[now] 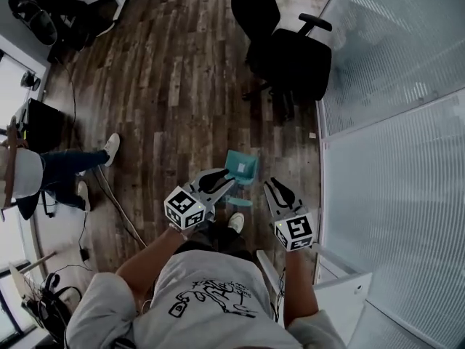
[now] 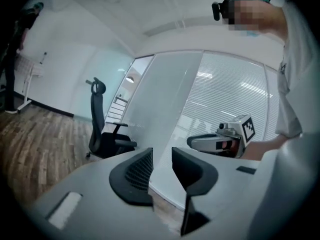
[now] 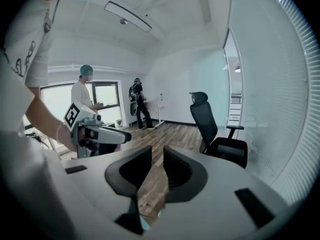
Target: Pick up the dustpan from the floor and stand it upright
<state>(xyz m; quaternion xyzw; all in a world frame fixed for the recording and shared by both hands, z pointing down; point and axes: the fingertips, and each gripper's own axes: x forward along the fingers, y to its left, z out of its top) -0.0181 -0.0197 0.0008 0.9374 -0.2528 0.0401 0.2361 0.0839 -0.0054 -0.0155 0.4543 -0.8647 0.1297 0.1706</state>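
In the head view the teal dustpan (image 1: 241, 167) rests on the wooden floor just ahead of my shoe (image 1: 236, 222), between and below the two grippers. I cannot tell from above whether it stands or lies. My left gripper (image 1: 218, 180) hangs above its left side, clear of it. My right gripper (image 1: 280, 193) hangs to its right. In the left gripper view the left gripper (image 2: 162, 169) is open with nothing between its jaws, and the right gripper (image 2: 220, 141) shows beyond. In the right gripper view the right gripper (image 3: 157, 171) has a narrow empty gap, facing the left gripper (image 3: 95, 134).
A black office chair (image 1: 290, 57) stands ahead on the floor. A ribbed glass partition (image 1: 392, 158) runs along the right. A seated person (image 1: 58, 169) and floor cables (image 1: 109, 195) are at the left. White furniture (image 1: 341, 289) sits close at my right.
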